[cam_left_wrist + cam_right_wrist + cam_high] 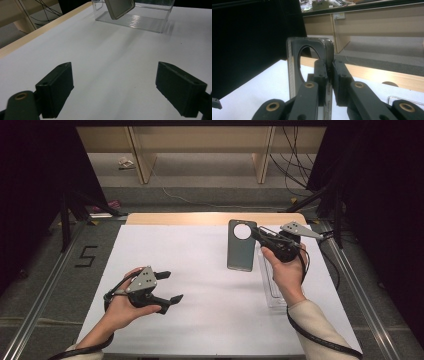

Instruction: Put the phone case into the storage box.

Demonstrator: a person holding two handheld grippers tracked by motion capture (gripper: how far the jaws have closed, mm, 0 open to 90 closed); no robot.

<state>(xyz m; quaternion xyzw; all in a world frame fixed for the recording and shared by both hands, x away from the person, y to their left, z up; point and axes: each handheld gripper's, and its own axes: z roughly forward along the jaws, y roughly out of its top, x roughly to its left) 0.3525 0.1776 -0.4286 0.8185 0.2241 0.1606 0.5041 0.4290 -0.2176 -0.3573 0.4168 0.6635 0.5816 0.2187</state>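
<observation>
So far we have the grey phone case (pixel 241 246) lifted off the table — our right gripper (pixel 260 236) pinches its right edge, holding it upright just left of the clear plastic tray (pixel 272 292). Setting it down is left, we judge. Our left gripper (pixel 169 286) hovers near-left, jaws spread, empty.

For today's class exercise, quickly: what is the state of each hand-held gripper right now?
Left hand-held gripper: open, holding nothing, over the white table.
Right hand-held gripper: closed on the grey phone case.
</observation>
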